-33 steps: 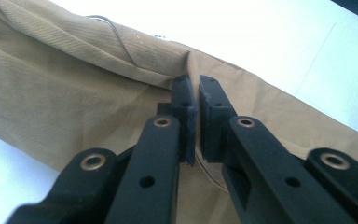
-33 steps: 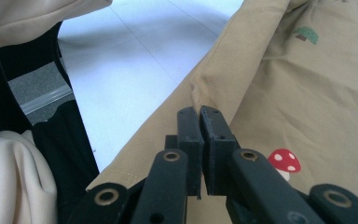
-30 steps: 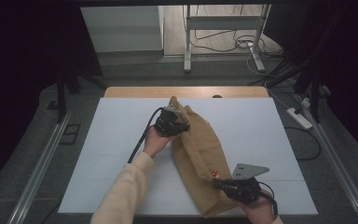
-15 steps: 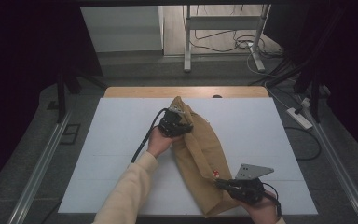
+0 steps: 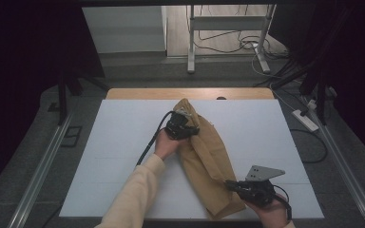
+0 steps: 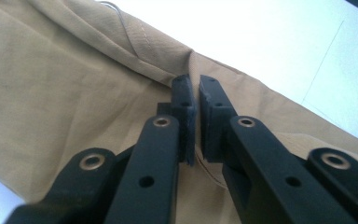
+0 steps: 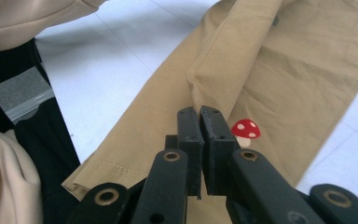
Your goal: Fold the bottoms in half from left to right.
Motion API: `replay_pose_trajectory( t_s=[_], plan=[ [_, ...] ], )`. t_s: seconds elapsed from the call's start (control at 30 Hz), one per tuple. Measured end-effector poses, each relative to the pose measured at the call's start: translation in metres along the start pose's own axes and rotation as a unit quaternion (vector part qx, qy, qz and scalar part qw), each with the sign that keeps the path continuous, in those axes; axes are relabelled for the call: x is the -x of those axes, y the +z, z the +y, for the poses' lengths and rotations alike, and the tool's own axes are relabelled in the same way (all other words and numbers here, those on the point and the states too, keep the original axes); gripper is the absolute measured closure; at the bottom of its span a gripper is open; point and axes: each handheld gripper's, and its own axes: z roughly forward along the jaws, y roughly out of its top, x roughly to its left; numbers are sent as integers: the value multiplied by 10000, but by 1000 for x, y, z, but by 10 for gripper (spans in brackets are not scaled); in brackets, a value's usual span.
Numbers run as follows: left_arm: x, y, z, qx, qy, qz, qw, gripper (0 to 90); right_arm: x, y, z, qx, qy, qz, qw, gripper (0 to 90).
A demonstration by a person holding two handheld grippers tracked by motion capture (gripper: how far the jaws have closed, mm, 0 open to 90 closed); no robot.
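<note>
A tan garment (image 5: 210,154) lies lengthwise on the white board (image 5: 123,142), its far end near the wooden edge and its hem near the front. My left gripper (image 5: 194,130) is shut on a raised fold of the cloth near the far end; in the left gripper view the jaws (image 6: 196,93) pinch a seam ridge of the garment (image 6: 65,93). Near the hem my right gripper (image 5: 230,183) is shut on another fold. In the right gripper view its jaws (image 7: 200,114) clamp the cloth just left of a red mushroom patch (image 7: 246,128) on the garment (image 7: 298,60).
A wooden strip (image 5: 138,93) borders the board's far side. Metal rails (image 5: 38,175) run along both sides of the table. A power strip (image 5: 305,119) and cables lie on the floor at the right. A cream sleeve (image 7: 23,18) crosses the right gripper view.
Both grippers have edged slightly to the right, each still clamped on its fold. The garment's upper part has shifted a little with the left gripper.
</note>
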Motion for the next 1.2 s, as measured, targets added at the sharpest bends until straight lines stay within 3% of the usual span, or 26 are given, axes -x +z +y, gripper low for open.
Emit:
replay_pose_trajectory(
  t_s=[0.5, 0.7, 1.2],
  plan=[
    [2, 14, 0, -104, 16, -10, 9999, 847, 10, -1, -8, -185, 184, -112, 9996, 866],
    [3, 19, 0, -130, 14, 1, 9999, 843, 9, 1, -10, -349, 133, -113, 9992, 866],
    [5, 27, 0, -165, 1, 18, 9999, 840, 14, -3, -15, -413, 227, -175, 9987, 867]
  ],
)
